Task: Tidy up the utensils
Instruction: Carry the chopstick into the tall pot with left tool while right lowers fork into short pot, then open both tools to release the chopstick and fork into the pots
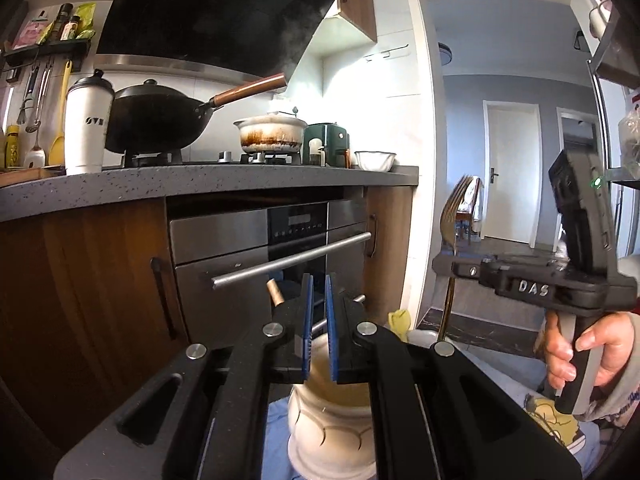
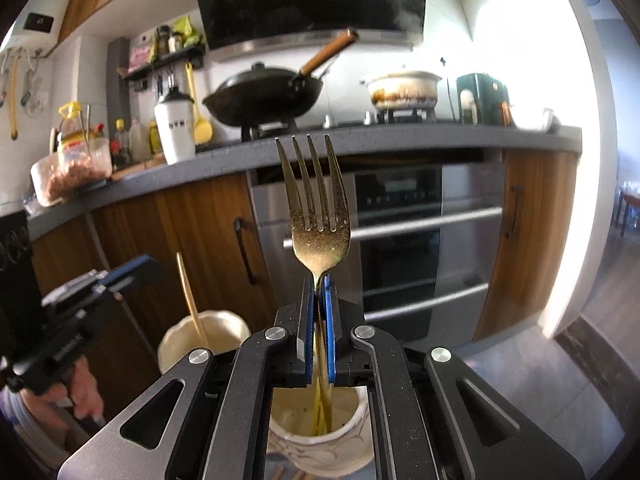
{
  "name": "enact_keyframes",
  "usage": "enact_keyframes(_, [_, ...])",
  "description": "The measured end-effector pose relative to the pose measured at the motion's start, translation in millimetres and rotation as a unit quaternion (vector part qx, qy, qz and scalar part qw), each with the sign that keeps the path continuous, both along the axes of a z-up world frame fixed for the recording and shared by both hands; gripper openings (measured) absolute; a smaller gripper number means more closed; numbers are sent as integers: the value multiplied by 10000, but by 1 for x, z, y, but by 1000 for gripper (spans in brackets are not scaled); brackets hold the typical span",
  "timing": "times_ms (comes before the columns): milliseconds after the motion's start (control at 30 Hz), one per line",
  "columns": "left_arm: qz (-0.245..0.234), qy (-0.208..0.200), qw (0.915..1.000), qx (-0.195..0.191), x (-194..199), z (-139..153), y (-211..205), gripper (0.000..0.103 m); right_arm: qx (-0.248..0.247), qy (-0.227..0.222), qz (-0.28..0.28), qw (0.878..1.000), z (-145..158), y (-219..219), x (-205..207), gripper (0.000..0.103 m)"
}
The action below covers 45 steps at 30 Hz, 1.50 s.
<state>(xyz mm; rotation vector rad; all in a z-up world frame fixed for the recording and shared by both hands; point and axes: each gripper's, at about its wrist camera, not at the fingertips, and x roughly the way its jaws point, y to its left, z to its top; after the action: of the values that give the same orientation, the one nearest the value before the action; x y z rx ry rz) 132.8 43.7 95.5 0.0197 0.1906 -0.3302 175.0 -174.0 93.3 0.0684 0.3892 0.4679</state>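
Right gripper (image 2: 320,320) jaws are clamped on an upright gold metal fork (image 2: 318,208), handle directed into the cream ceramic holder (image 2: 352,420) at lower centre; left gripper (image 1: 318,320) jaws are held nearly closed.

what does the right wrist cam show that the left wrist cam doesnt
Only the right wrist view shows the gold fork face on, tines up, its neck clamped in the right gripper, handle reaching down into a cream holder below. A second cream holder with a wooden stick stands to the left.

Only the left wrist view shows the doorway to the hall and the hand on the right gripper's grip.

Both show the black wok, the white pot and the oven.
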Motion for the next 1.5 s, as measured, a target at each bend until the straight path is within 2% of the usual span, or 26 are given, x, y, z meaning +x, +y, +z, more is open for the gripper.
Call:
enact_keyframes(200, [76,103,9999,40,-8,-9,9,6,-13,356,-48,9994,-20,-2,6,6])
enact_keyframes(367, [73,214,9997,49,-12,-13,14,7,12,484,-169,9987,-24,-7,11,6])
enact_keyframes(467, [105,316,9994,65,-12,-15,15,13,-49,478,-245,9985,-24,-6,12,9])
enact_keyframes(500, [114,361,9993,63,-12,-16,15,20,-68,482,-269,9985,-24,-6,12,9])
enact_keyframes(567, [136,400,9991,60,-15,-17,16,29,-72,525,-293,9982,-26,-8,12,14])
enact_keyframes(633, [127,444,9989,78,-19,-18,15,31,-59,572,-272,9980,-26,-9,10,28])
enact_keyframes(667, [138,458,9988,106,-21,-19,14,33,-53,575,-269,9980,-26,-10,9,32])
enact_keyframes(733, [175,462,9987,138,-26,-19,14,46,-73,559,-282,9980,-25,-11,2,41])
enact_keyframes(767, [186,460,9987,134,-29,-20,13,49,-62,557,-294,9980,-24,-12,-1,45])
enact_keyframes(833, [177,472,9987,112,-36,-20,13,54,-32,541,-346,9979,-22,-15,-9,62])
enact_keyframes(900, [205,486,9985,138,-42,-20,12,59,0,465,-364,9983,-20,-20,-22,74])
enact_keyframes(933, [247,486,9984,158,-47,-21,11,66,0,421,-365,9984,-19,-22,-29,81])
enact_keyframes(967, [281,480,9983,168,-50,-21,10,71,-6,379,-362,9986,-19,-24,-36,83])
enact_keyframes(1033, [362,518,9978,179,-59,-22,8,88,-32,305,-392,9988,-19,-28,-55,93])
enact_keyframes(1133, [424,635,9969,204,-68,-24,3,96,2,291,-442,9986,-22,-33,-73,97])
enact_keyframes(1333, [507,745,9949,453,-89,-35,-12,98,-40,332,-679,9971,-29,-46,-103,98])
enact_keyframes(1500, [397,911,9946,309,-102,-51,-18,98,-113,531,-976,9937,-40,-64,-119,98])
